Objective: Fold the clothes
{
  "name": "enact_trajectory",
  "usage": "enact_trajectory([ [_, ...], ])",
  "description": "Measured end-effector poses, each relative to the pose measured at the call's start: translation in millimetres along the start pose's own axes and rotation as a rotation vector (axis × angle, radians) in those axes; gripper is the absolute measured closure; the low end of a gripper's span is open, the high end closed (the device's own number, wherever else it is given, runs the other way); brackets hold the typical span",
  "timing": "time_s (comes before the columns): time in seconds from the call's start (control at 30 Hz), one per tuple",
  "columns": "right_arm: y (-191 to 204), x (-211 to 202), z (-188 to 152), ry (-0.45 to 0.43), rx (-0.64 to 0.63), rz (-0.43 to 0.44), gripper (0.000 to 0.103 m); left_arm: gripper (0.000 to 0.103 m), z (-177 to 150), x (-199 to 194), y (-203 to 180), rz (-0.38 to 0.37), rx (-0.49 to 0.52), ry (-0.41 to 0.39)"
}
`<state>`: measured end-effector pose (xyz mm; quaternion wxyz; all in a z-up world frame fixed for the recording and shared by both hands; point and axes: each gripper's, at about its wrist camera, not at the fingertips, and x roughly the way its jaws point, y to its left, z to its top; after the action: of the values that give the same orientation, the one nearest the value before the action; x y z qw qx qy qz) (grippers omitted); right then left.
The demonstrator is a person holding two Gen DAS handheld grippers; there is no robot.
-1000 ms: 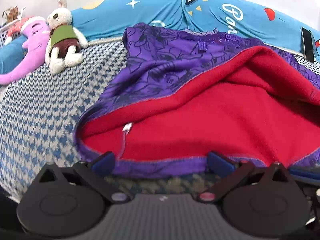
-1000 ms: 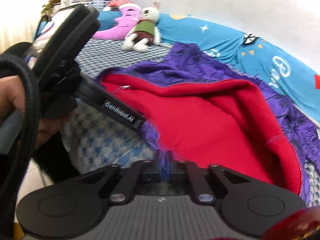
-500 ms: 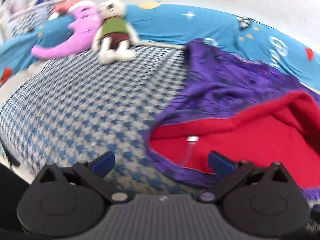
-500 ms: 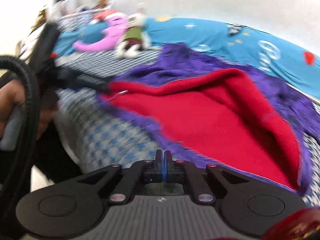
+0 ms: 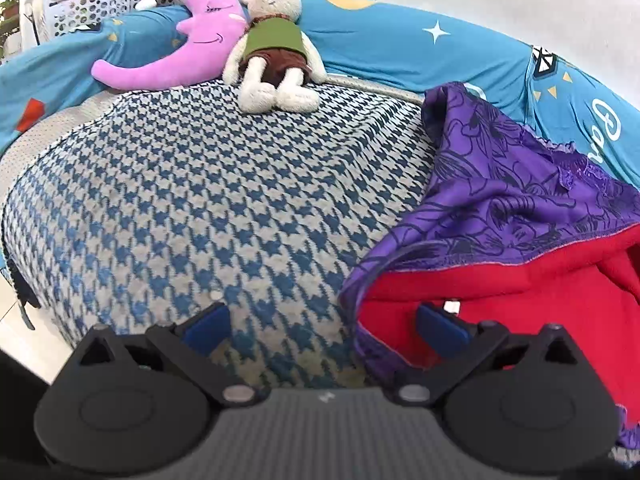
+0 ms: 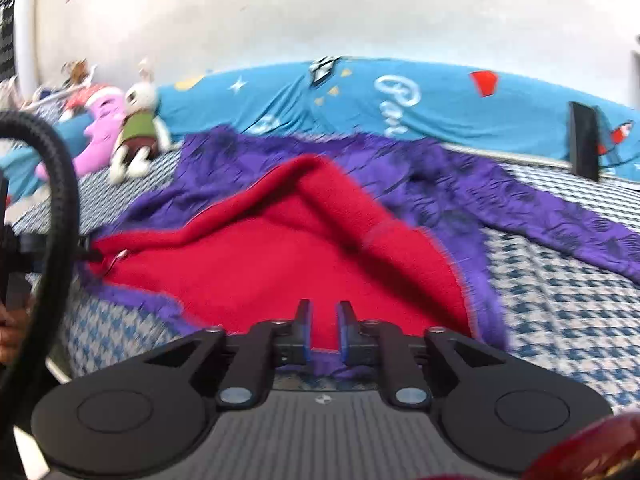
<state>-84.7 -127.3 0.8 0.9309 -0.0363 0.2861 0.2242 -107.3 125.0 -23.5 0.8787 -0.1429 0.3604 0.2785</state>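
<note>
A purple floral jacket with red fleece lining (image 5: 520, 280) lies opened out, lining up, on the houndstooth bed cover (image 5: 200, 200). My left gripper (image 5: 324, 330) is open wide above the cover at the jacket's left corner. Its right finger (image 5: 440, 330) hovers over the red lining near a small white tag; nothing is held. In the right wrist view the jacket (image 6: 280, 264) spreads ahead, one sleeve reaching right. My right gripper (image 6: 325, 328) stands slightly open at the near purple hem, with fabric showing in the narrow gap.
A plush rabbit (image 5: 276, 52) and a pink moon plush (image 5: 180, 52) rest against blue bedding (image 5: 400, 52) at the back. Behind them stands a white basket (image 5: 80, 4). A black cable (image 6: 60, 200) and a hand (image 6: 12, 332) are at the left; a black object (image 6: 584, 144) stands far right.
The left gripper swung left, so the jacket now sits at its right and bare cover fills its view. The right gripper went from shut to slightly open at the hem.
</note>
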Motion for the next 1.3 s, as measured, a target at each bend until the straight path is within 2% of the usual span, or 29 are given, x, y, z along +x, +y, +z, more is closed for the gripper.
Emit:
enact_trajectory([
  [0.1,-13,-8,0,-0.015,0.041,-0.053,0.081,0.0,1,5,-5,0.025,0.014,0.005],
  [0.17,-22,-13,0,-0.024,0.068,-0.095,0.072,0.0,0,8,-8,0.039,0.019,0.001],
  [0.33,-38,-19,-4,-0.028,0.11,-0.193,0.065,0.0,0,9,-15,0.064,0.028,-0.013],
  [0.4,-42,-18,-5,-0.026,0.112,-0.231,0.058,0.001,1,10,-16,0.067,0.027,-0.016],
  [0.47,-44,-15,-5,-0.015,0.113,-0.264,0.046,0.001,1,10,-17,0.07,0.021,-0.019],
  [0.6,-48,-4,-6,0.016,0.116,-0.272,0.046,0.002,1,13,-17,0.076,0.015,-0.024],
  [0.73,-45,13,-6,0.028,0.077,-0.294,0.046,0.007,0,13,-18,0.08,0.02,-0.039],
  [0.8,-46,22,-5,0.036,0.071,-0.31,0.048,0.01,0,13,-19,0.082,0.023,-0.045],
  [0.83,-48,25,-5,0.042,0.081,-0.314,0.055,0.011,0,12,-19,0.084,0.026,-0.048],
  [0.87,-50,29,-5,0.049,0.093,-0.317,0.071,0.014,0,12,-20,0.085,0.028,-0.053],
  [0.9,-52,32,-5,0.062,0.109,-0.32,0.081,0.018,0,11,-20,0.086,0.032,-0.059],
  [0.93,-55,32,-6,0.067,0.131,-0.33,0.089,0.02,0,10,-20,0.087,0.035,-0.066],
  [0.97,-57,32,-6,0.071,0.154,-0.34,0.093,0.025,1,9,-20,0.091,0.038,-0.074],
  [1.1,-61,17,-4,0.03,0.185,-0.399,0.096,0.042,2,5,-20,0.127,0.042,-0.114],
  [1.3,-58,-25,1,-0.037,0.214,-0.416,0.098,0.046,10,-10,-6,0.231,-0.013,-0.204],
])
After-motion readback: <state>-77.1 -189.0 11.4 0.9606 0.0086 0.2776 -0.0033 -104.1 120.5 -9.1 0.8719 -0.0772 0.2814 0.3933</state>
